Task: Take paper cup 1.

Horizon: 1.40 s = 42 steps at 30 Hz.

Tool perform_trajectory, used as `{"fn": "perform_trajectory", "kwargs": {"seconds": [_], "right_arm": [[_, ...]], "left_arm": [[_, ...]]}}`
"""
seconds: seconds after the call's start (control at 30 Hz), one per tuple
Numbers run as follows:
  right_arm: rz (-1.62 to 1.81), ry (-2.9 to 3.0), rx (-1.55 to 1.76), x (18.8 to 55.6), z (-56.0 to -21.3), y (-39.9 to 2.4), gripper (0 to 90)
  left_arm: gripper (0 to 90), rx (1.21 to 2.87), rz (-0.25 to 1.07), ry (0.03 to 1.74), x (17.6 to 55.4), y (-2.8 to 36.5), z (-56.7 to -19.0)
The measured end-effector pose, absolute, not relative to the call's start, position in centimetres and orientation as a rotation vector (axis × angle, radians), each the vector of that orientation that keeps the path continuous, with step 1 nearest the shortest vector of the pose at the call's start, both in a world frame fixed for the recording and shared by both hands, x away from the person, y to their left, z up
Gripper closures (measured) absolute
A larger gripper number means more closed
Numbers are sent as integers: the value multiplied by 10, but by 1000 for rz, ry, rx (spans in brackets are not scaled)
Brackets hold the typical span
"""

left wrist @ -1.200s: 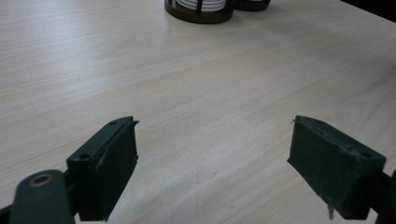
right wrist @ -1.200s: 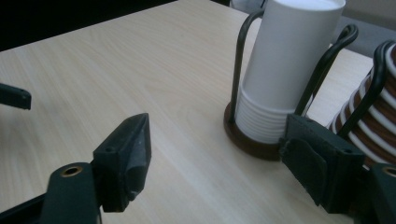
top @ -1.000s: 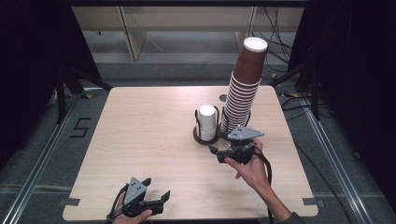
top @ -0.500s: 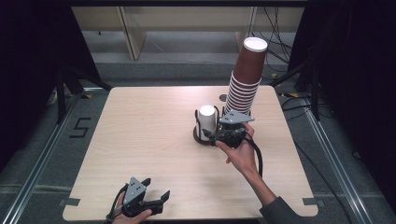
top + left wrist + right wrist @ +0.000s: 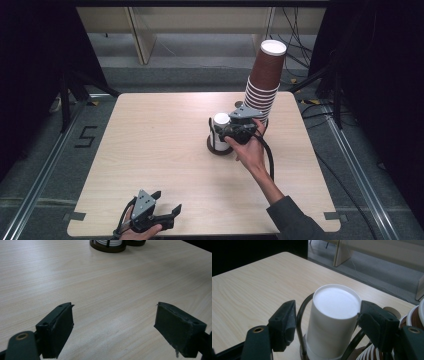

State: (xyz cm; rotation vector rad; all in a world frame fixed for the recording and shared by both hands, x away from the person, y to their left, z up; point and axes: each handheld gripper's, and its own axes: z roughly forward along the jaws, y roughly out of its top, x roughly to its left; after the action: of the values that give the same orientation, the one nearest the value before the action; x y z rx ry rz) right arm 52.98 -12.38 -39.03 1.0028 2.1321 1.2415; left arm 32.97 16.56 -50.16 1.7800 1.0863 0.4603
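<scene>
Reaching forward since a second ago, the right gripper (image 5: 324, 322) now has its jaws spread around the white cup (image 5: 333, 320) in its wire holder (image 5: 216, 146), probably to grasp it; the left gripper (image 5: 150, 216) rests spread.

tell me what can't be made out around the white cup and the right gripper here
- White cup: its base is cut off by the right gripper view's bottom edge.
- Right gripper: one jaw seems to touch the cup, the other stands off; grip unclear.
- Brown cup stack: its foot is hidden behind the hand in the high view.
</scene>
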Motion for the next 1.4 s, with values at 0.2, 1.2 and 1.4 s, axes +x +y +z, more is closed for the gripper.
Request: {"fn": "perform_trajectory", "kwargs": {"seconds": [0.2, 1.2, 1.4], "right_arm": [[1181, 2111, 1007, 540, -392, -117, 305], [1152, 2108, 1083, 561, -388, -104, 350], [1164, 2074, 1055, 556, -370, -105, 351]], "left_arm": [[147, 1789, 460, 1084, 330, 166, -501], [147, 1788, 459, 1082, 330, 166, -501], [147, 1794, 459, 1077, 330, 166, -501]]}}
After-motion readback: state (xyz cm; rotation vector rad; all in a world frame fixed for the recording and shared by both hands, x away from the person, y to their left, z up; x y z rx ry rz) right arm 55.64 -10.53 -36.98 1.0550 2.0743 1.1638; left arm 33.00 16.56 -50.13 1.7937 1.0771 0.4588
